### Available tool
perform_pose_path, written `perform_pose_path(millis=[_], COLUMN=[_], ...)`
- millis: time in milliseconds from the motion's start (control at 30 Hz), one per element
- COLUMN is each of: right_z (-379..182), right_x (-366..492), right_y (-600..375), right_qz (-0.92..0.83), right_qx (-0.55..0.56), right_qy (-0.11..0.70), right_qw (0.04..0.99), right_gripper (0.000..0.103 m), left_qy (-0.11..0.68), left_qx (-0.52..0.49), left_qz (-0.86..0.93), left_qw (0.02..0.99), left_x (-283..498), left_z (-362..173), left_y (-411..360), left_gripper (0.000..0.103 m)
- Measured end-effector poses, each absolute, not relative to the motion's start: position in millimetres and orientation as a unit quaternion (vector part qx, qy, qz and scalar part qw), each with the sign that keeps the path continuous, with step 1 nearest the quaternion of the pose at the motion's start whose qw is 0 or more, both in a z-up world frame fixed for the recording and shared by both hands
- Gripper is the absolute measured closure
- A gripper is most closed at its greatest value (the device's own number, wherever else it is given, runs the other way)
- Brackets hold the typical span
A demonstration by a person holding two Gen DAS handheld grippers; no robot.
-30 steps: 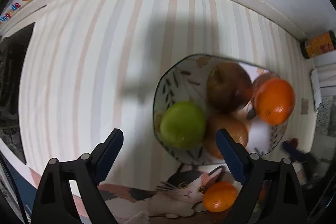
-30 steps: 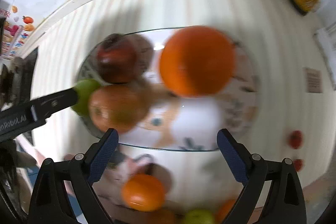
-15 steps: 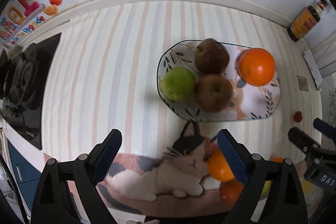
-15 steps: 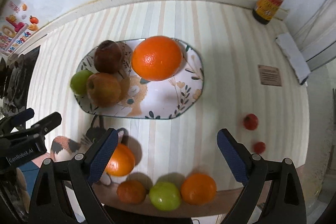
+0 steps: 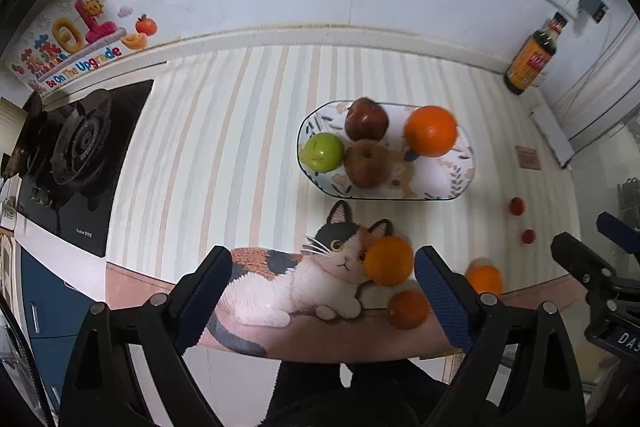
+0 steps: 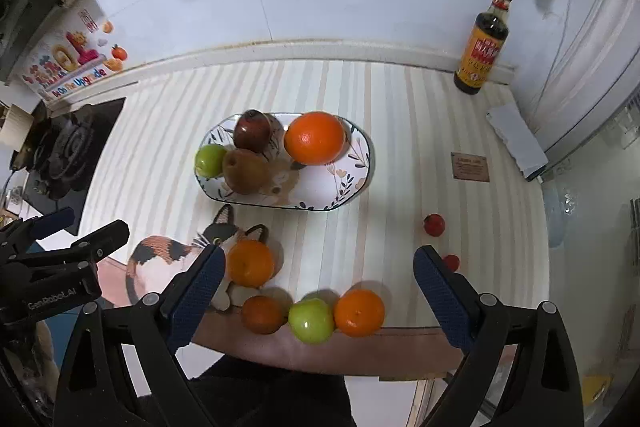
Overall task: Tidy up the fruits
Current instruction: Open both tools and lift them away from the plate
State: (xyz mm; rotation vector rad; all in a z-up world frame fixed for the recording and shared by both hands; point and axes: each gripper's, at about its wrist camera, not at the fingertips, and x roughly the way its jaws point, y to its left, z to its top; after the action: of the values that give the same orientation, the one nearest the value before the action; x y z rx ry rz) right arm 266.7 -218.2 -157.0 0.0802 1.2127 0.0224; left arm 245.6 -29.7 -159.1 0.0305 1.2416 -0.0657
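Observation:
An oval floral plate (image 5: 460,183) (image 6: 352,183) on the striped counter holds a green apple (image 5: 323,152) (image 6: 210,160), a dark red apple (image 5: 366,124) (image 6: 252,130), a brown apple (image 5: 366,163) (image 6: 245,171) and a big orange (image 5: 430,131) (image 6: 315,138). Near the front edge lie three oranges (image 6: 250,263) (image 6: 262,314) (image 6: 359,312) and a green apple (image 6: 311,320). My left gripper (image 5: 323,301) is open and empty, well back from the plate. My right gripper (image 6: 316,297) is open and empty above the front fruits.
A cat-shaped mat (image 5: 296,279) lies at the front edge. Two small red tomatoes (image 6: 434,224) (image 6: 451,262) sit to the right. A sauce bottle (image 6: 482,47) stands at the back right by the wall. A gas stove (image 5: 76,151) is at the left.
Both grippers have pulled back and up from the plate, staying open. The big orange now rests on the plate, and the front fruits have come into view.

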Motion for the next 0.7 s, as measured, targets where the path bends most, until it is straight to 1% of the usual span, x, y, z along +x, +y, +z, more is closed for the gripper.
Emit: perform_pose_path(millis=[300,700], right_z=[-113,-91], right_x=[235,211], right_y=[-224,-234], right_qz=[0.014,0.024], right_qx=[0.053,0.079], right_qy=[0.553,0.550], right_qw=[0.832,0.831], right_gripper=[0.006,0.006], left_qy=[0.579,0.575], left_qx=[0.021,0.014], left_qz=[-0.040,-0.050], left_qw=[0.814,0.817], left_x=[216,202], left_z=[-122,-99], left_y=[-42,-54], left_gripper=[0.010,0.010])
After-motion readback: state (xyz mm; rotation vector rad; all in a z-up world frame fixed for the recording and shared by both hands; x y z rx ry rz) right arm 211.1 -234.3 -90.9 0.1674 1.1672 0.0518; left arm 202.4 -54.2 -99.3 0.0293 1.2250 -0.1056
